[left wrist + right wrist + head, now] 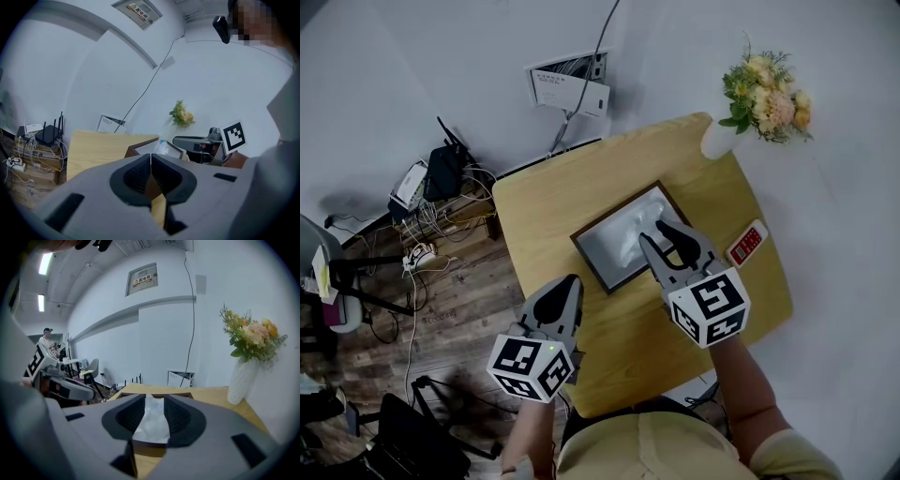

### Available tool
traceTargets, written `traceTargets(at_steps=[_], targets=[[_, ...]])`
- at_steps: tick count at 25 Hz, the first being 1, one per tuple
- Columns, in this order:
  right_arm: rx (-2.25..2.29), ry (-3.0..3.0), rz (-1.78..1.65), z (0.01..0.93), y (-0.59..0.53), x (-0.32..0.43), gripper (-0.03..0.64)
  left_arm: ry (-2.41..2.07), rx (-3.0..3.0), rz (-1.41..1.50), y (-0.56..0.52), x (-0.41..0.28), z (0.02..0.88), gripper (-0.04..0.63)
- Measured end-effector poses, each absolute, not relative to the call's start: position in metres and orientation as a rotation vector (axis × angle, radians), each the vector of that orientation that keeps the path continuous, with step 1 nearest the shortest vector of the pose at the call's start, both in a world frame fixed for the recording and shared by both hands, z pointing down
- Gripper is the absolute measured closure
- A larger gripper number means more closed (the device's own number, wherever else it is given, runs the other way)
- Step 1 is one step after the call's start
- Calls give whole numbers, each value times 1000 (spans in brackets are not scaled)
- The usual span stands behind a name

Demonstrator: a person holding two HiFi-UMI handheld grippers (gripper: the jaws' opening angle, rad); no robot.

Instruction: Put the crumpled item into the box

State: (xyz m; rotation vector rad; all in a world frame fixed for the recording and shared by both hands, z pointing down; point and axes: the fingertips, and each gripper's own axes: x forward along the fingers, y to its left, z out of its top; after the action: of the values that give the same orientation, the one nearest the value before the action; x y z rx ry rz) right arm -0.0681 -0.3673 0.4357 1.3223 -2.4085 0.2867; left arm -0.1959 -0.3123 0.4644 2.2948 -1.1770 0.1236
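Person's pale-yellow shirt (656,455) is filling the bottom edge of the head view, with both marker cubes sitting just above it. Left gripper (570,284) is hanging over the near-left part of the wooden table (553,202), apart from the box. Its own view is showing the jaws pressed together along one seam with nothing between them, so it's idling. Right gripper (654,234) is hovering over the right half of the dark-framed box (614,210), jaws spread and pinching nothing. Its view is looking through the gap straight at the crumpled item (151,420), a pale, shiny crumpled sheet. That sheet is lying inside the box (150,445), beyond the brown near rim. Head view is agreeing: crumpled item (623,234) is sitting on the box floor and covering most of it, inside the frame. I can't tell whether the pads are brushing it. A red handheld device (747,243) is lying on the table just right of the right gripper, and a flower vase (717,139) is standing at the far corner, both clear of the work. My read: placement is looking done and this is the release end of the step. The next move is calling for a straight lift of the right gripper with its jaws kept wide, so the light sheet isn't snagging and getting dragged back over the rim.
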Motion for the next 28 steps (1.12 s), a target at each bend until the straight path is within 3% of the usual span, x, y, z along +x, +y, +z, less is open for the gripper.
traceTargets(at_steps=[19,28], targets=[[1376,-2445,347,430,-347,-59,509,-1177,2315,129,-306,-192,459,572],[1411,-2461,342,422,-328,-50,554,-1178,2349,129,-296,-184,446,571]])
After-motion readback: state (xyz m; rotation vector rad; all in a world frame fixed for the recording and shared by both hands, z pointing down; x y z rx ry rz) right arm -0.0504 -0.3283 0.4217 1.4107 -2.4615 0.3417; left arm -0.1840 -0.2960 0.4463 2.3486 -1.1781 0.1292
